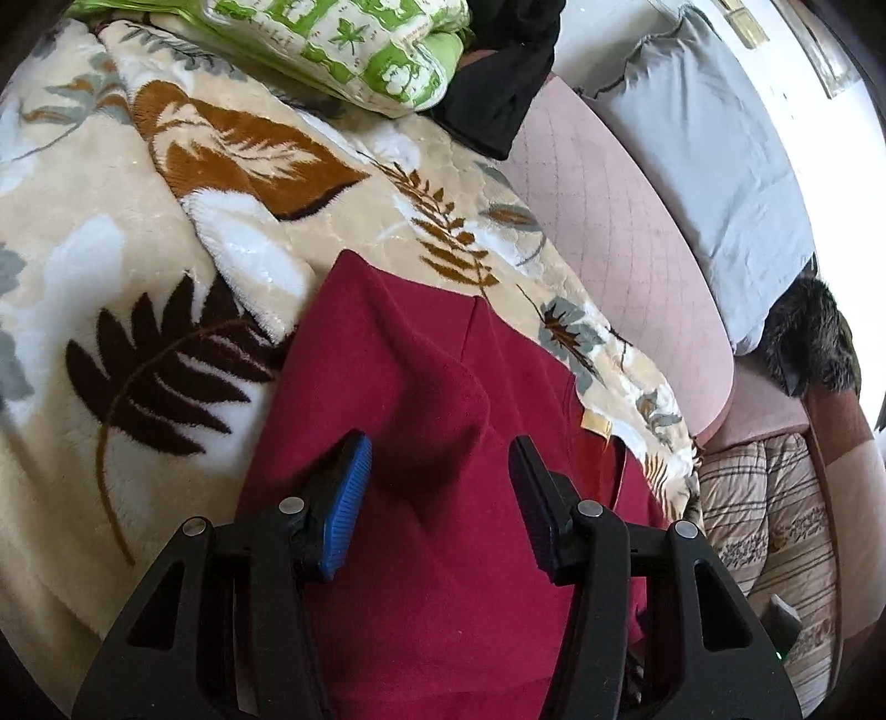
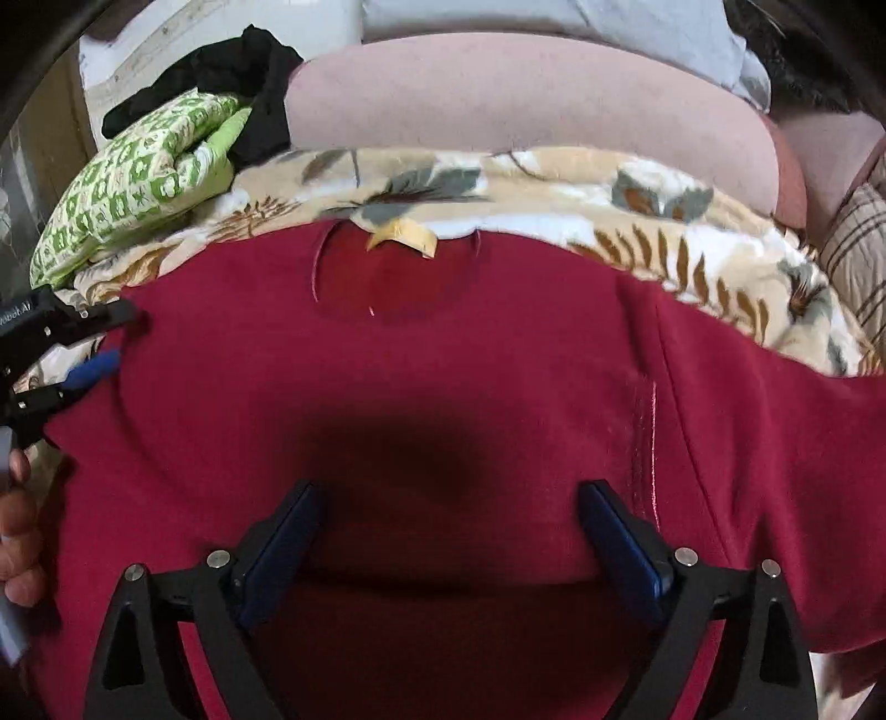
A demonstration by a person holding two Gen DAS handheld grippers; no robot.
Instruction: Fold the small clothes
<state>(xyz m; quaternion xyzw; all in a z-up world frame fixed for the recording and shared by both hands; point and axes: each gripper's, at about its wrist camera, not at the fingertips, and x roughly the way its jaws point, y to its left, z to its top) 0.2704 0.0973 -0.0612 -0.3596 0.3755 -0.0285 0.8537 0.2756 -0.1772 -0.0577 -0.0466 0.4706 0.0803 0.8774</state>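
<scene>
Black linkage arms and ribbed blue pads frame the left gripper (image 1: 440,471), whose jaws stand apart and are opening, hovering above soft red cloth with nothing pinched between them. Equally close in its own view, the right gripper (image 2: 448,518) has jaws spread wide over the same cloth, pads clear of it.

That cloth is a red garment (image 2: 498,376) of matte, fleecy knit, spread flat on a plush leaf-patterned blanket (image 1: 111,277) on the bed. Only the right view shows its neckline and tan label (image 2: 407,238), at the far edge, so its long axis runs away from that camera. It also shows the left gripper at the garment's left edge with a hand (image 2: 19,531) holding it.

Farther off lie a green-and-white quilted bundle (image 1: 360,50), black clothing (image 1: 498,83), a pink quilted cover (image 1: 609,221) and a grey pillow (image 1: 709,166).
</scene>
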